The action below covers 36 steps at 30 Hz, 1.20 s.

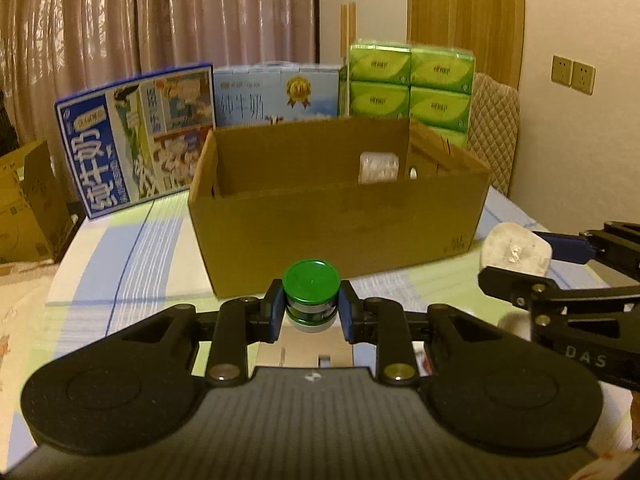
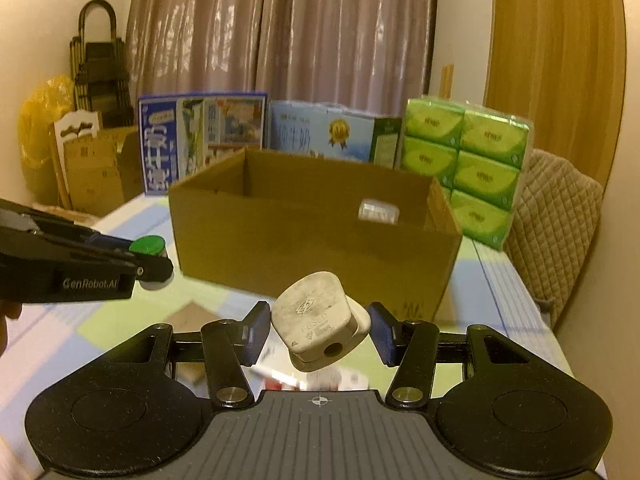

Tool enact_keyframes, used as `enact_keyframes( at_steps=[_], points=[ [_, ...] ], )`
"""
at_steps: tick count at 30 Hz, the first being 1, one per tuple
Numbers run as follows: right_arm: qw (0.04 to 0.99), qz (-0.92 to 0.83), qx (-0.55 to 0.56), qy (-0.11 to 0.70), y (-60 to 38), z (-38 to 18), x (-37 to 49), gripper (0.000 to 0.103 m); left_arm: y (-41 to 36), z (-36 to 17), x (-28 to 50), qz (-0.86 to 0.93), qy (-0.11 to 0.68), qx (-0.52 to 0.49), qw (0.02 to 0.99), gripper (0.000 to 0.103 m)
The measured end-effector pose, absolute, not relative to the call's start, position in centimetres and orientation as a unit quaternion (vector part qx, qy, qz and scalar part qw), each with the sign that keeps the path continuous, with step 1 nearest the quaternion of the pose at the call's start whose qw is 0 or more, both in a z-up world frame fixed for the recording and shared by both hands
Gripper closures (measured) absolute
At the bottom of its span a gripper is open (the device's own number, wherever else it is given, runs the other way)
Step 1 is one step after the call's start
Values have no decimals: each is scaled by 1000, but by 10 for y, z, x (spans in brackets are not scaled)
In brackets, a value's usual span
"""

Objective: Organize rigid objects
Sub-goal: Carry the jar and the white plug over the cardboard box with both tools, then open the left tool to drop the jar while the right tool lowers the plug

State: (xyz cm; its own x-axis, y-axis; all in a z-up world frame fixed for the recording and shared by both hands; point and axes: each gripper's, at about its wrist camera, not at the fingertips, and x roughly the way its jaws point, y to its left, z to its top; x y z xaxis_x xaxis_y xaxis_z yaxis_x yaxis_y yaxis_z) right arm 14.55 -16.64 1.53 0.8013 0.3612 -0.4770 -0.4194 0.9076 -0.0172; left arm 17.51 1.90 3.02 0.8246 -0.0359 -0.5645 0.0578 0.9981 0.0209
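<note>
behind the cardboard box (image 1: 336, 216), right view alone shows right gripper (image 2: 318, 330) pinching a plug (image 2: 316, 320), left gripper (image 1: 311, 308) pinching a jar (image 1: 311, 296).

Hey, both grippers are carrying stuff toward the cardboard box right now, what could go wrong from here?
1. The white plug sits tilted between the right gripper jaws, with a visible gap on at least one side, so it may slip out before reaching the cardboard box.
2. The left gripper pinches the round green-capped jar; it could twist free.
3. Both grippers are close together, so they might collide over the box.
</note>
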Motion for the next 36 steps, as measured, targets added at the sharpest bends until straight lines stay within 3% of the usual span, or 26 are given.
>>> enact_keyframes(
  at_steps=[17,36],
  points=[
    [956,212,-10,201,-162,58,219,53,30,68,247,-3,246,4,969,80],
    [953,181,80,228,-167,51,334,53,44,54,340,-15,280,-38,959,80]
  ],
)
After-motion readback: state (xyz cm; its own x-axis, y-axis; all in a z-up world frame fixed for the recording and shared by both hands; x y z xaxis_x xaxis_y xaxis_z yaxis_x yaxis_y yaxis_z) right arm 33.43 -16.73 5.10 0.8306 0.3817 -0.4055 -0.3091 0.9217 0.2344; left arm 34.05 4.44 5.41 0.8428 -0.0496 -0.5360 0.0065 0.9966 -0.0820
